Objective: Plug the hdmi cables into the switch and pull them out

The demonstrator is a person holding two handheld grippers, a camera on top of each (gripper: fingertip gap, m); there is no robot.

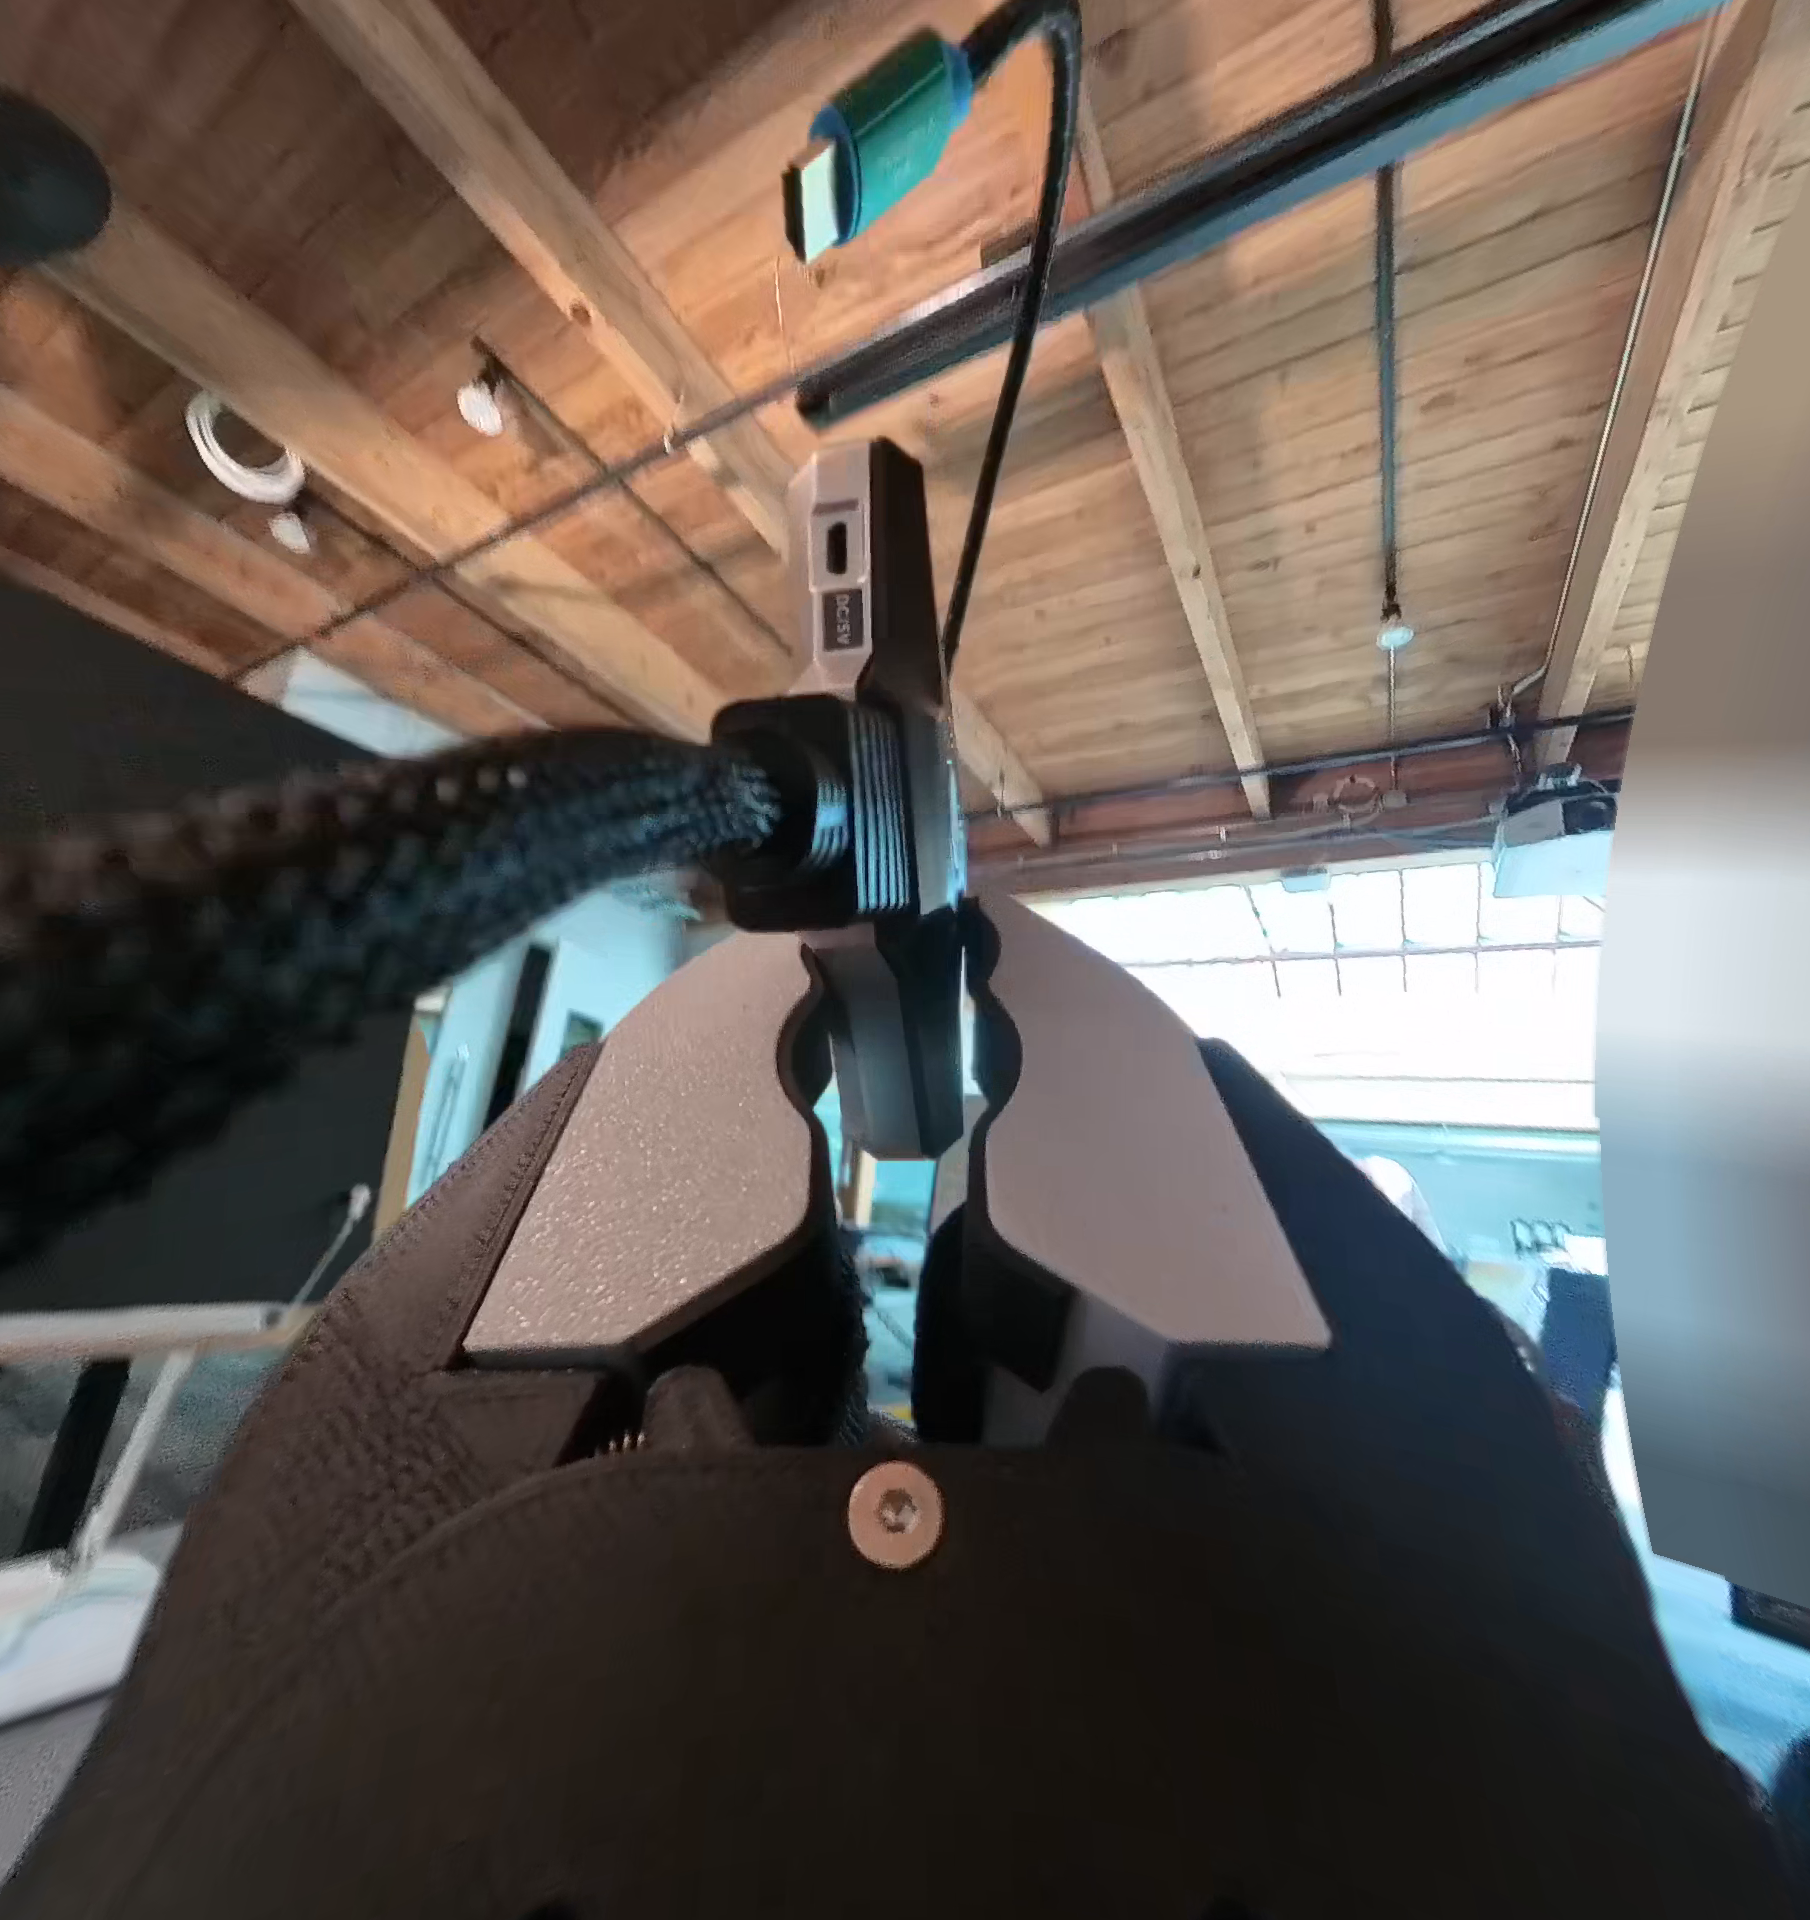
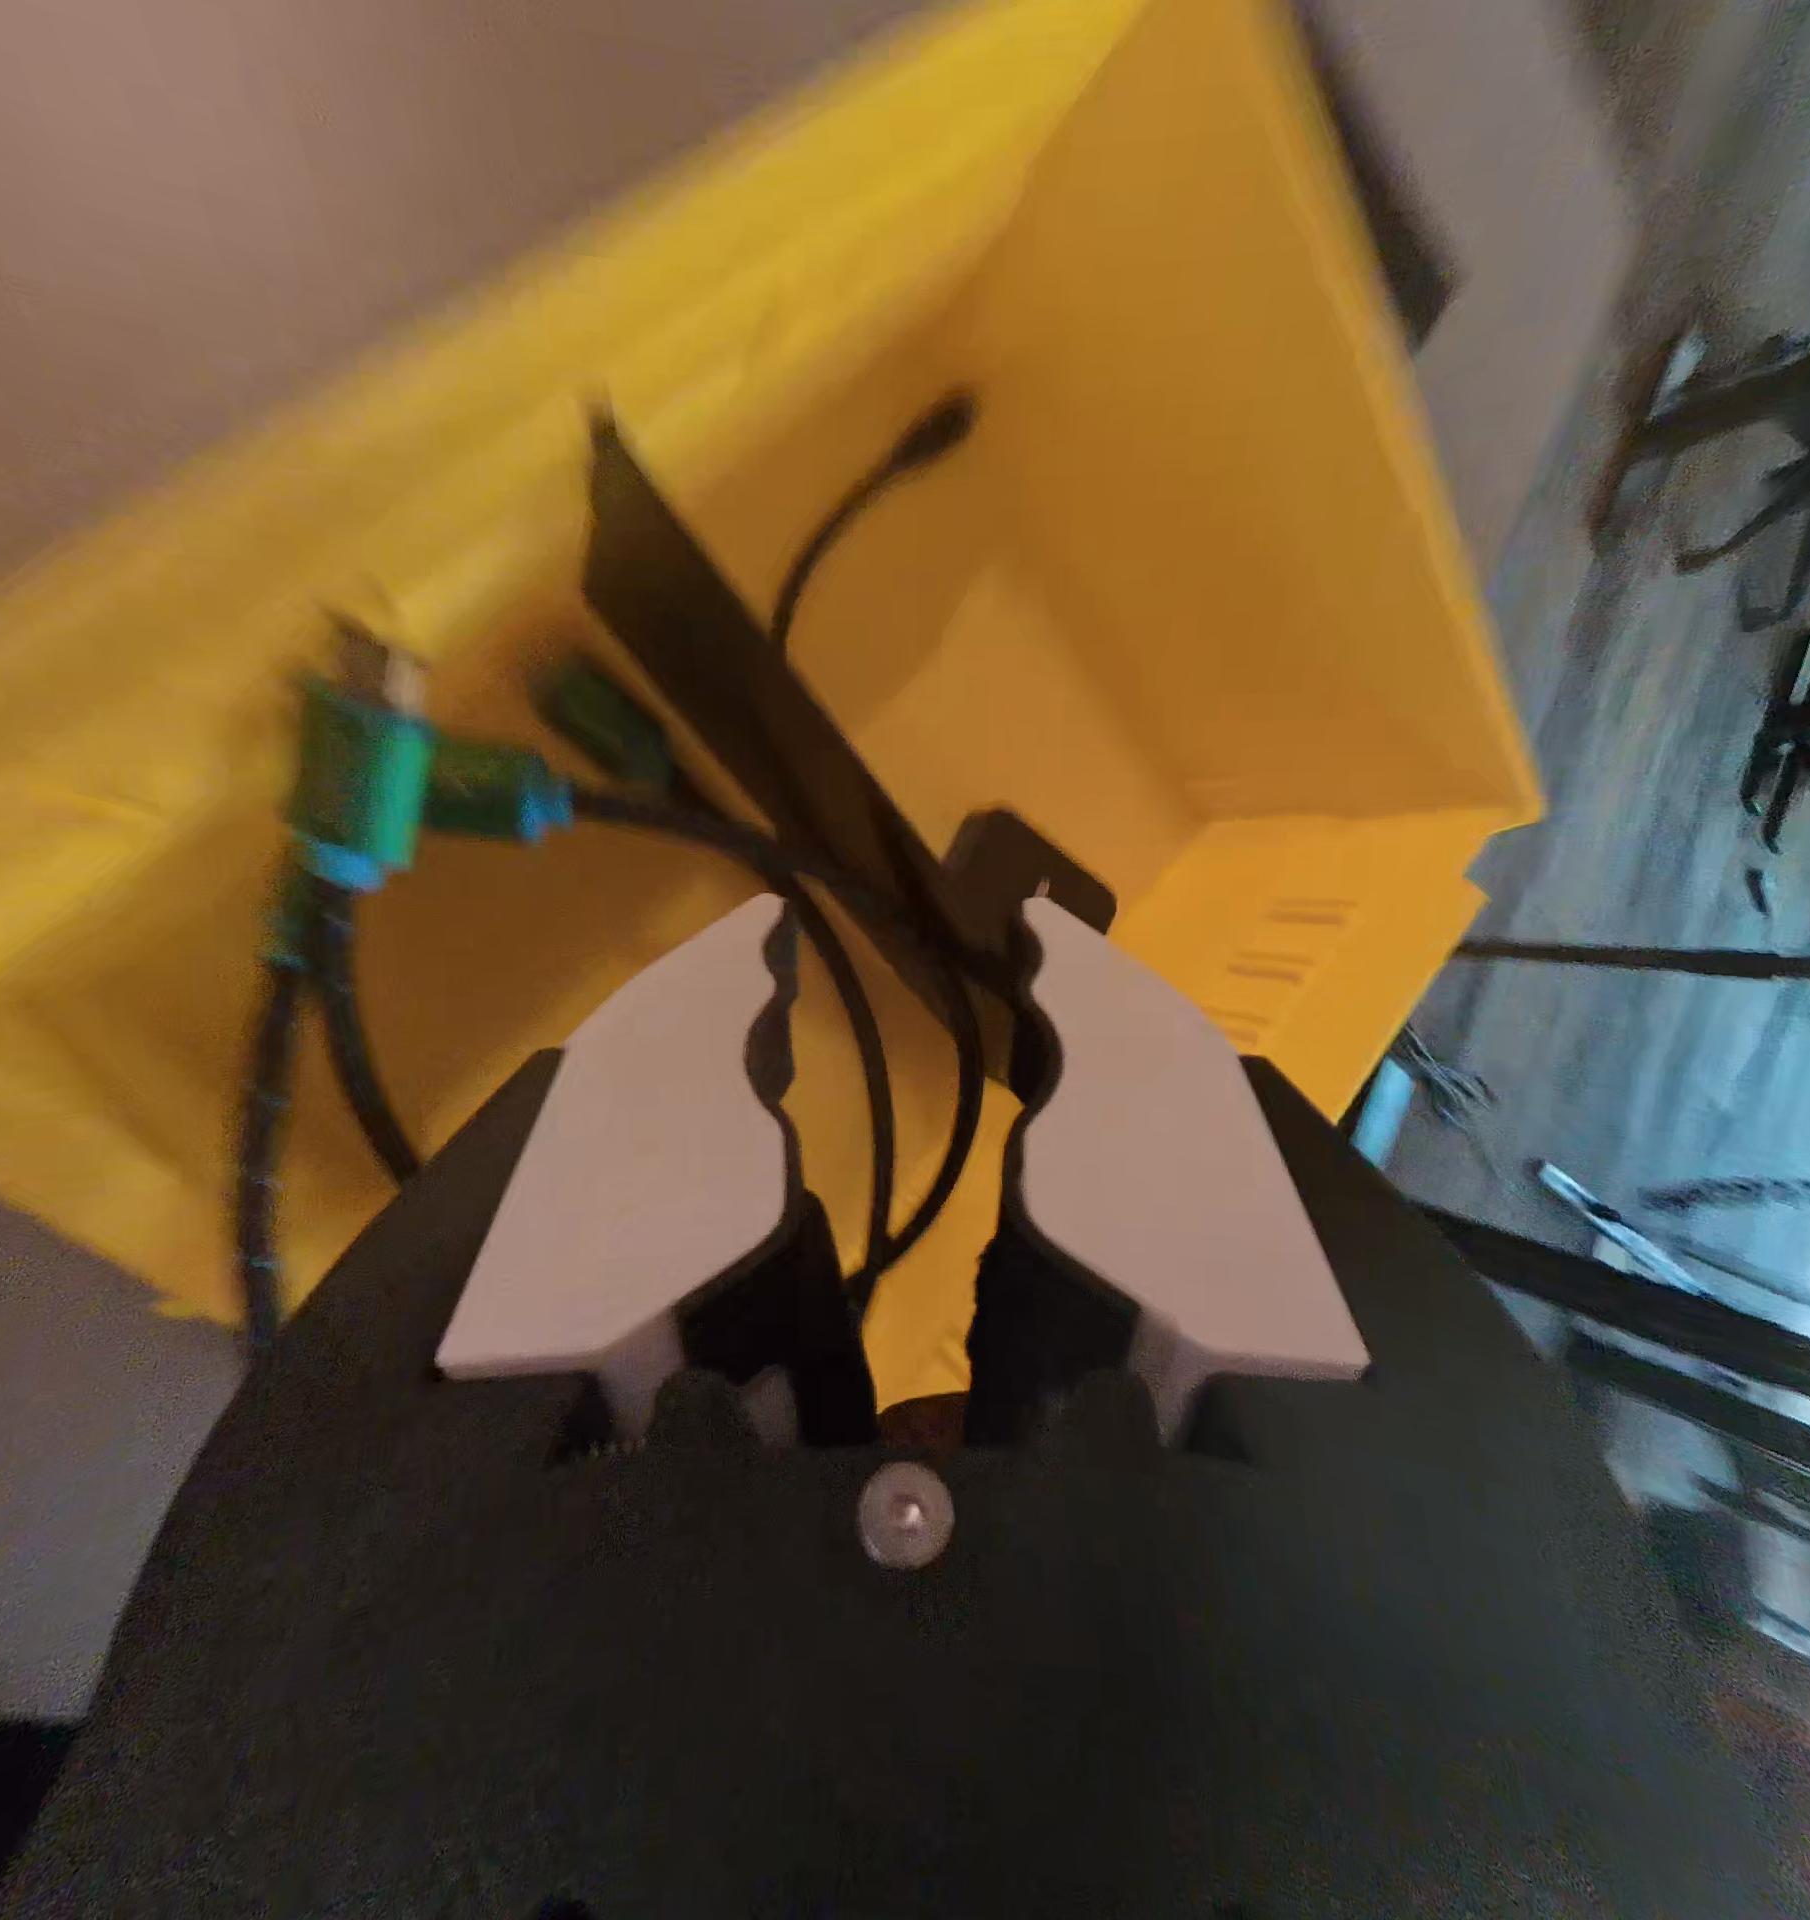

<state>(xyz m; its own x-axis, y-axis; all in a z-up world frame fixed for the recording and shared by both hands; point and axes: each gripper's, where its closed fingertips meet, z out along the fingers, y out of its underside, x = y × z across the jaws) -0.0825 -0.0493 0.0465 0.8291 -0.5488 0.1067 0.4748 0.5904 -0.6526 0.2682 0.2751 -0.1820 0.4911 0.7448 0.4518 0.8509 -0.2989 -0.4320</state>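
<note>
The switch [image 1: 880, 790], a slim grey-and-black unit, is held edge-on and upright, pinched at its near end by the left claw [image 1: 896, 997]. A thick braided black cable [image 1: 381, 894] is plugged into its left side. A green HDMI plug [image 1: 880, 145] hangs free above it on a thin black lead. The right claw [image 2: 906, 956] is spread, with thin black cables [image 2: 880, 1039] passing between its fingers over a yellow bin [image 2: 1140, 520]. The right wrist view is blurred.
</note>
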